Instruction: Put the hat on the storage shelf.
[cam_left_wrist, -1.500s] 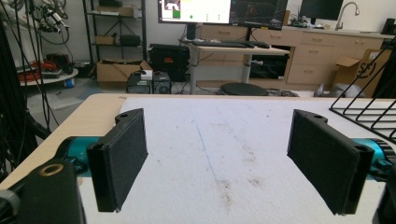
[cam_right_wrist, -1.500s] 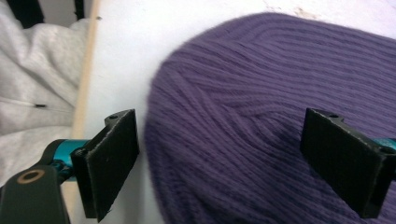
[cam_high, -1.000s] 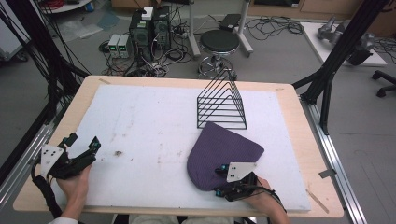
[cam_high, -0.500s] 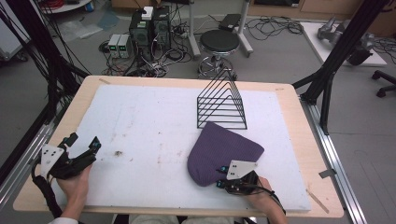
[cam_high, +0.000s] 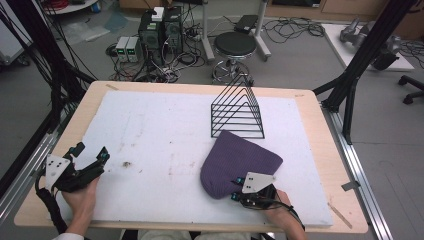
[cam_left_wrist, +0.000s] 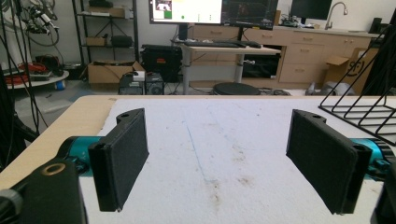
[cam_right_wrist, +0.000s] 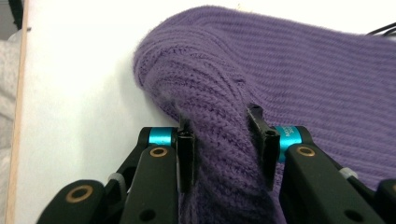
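— White foam covers the wooden table (cam_high: 320, 150), with a lab floor of cables, computers and a stool beyond it. Where's the work at?

— Early, I'd judge. The purple knit hat (cam_high: 240, 162) lies flat on the mat at about five o'clock from the table's middle, just this side of the black wire rack (cam_high: 237, 112), its far edge almost touching the rack's base.

— And the tools?

— The right gripper (cam_high: 239, 186) sits at the hat's near edge, at six o'clock. Its jaws have just been closing, and in the right gripper view they pinch a bunched fold of the knit (cam_right_wrist: 219, 135) between the pads. So the grasp looks made; the hat isn't lifted yet.

— The other one?

— The left gripper (cam_high: 92, 157) rests at the mat's eight o'clock corner, well apart from the hat, jaws spread wide with nothing between them but stained mat (cam_left_wrist: 215, 154).

— What's left?

— Lifting and moving the hat, perhaps onto the rack, though that's my guess.
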